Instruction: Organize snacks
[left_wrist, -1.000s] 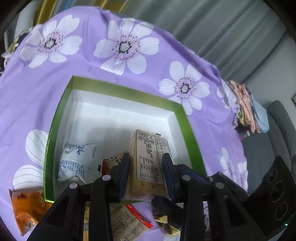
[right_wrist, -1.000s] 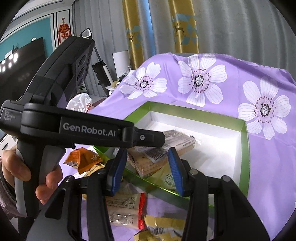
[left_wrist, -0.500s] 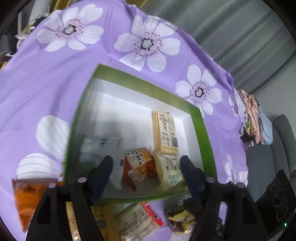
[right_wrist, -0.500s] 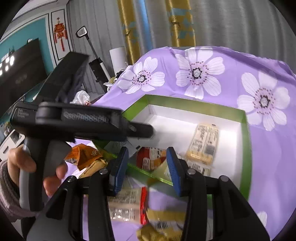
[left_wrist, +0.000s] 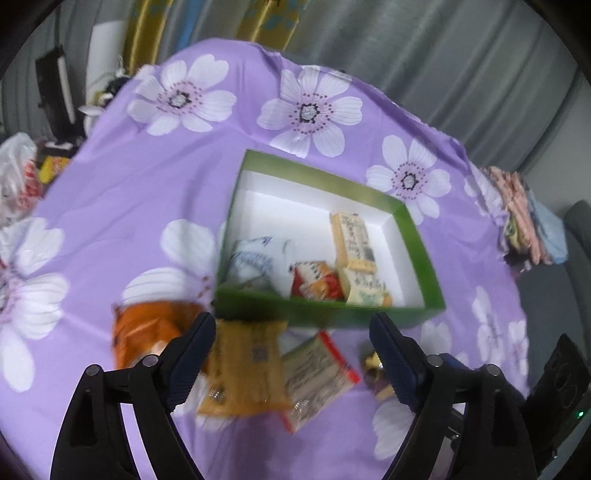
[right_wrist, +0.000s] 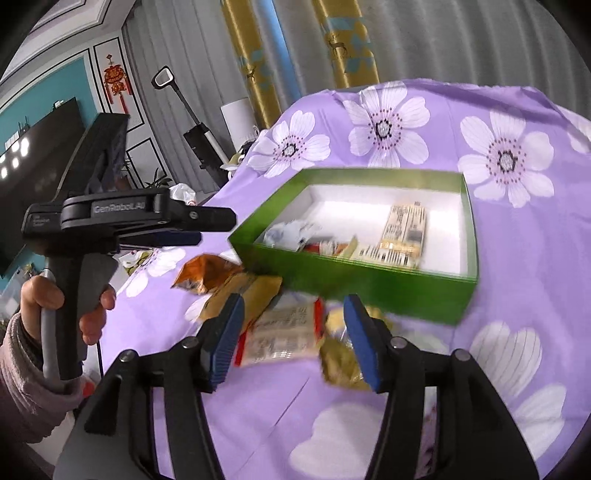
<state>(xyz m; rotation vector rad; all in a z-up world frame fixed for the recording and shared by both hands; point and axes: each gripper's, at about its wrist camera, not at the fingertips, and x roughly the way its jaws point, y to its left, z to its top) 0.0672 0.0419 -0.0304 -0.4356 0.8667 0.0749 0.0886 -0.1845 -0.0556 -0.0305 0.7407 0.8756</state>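
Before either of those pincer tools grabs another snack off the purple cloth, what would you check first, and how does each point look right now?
1. Left gripper empty: ok, jaws opening, nothing pinched.
2. Right gripper empty: ok, jaws opening, packets lie below, none gripped.
3. Snacks left outside the green box: ok, orange bag, yellow packet and red-edged packet lie on the cloth.
4. Space in the box: ok, its far half shows bare white floor.
5. Packets lying apart for a clean grab: not ok, they overlap.
6. Sharp view of the target: not ok, near packets are blurred.
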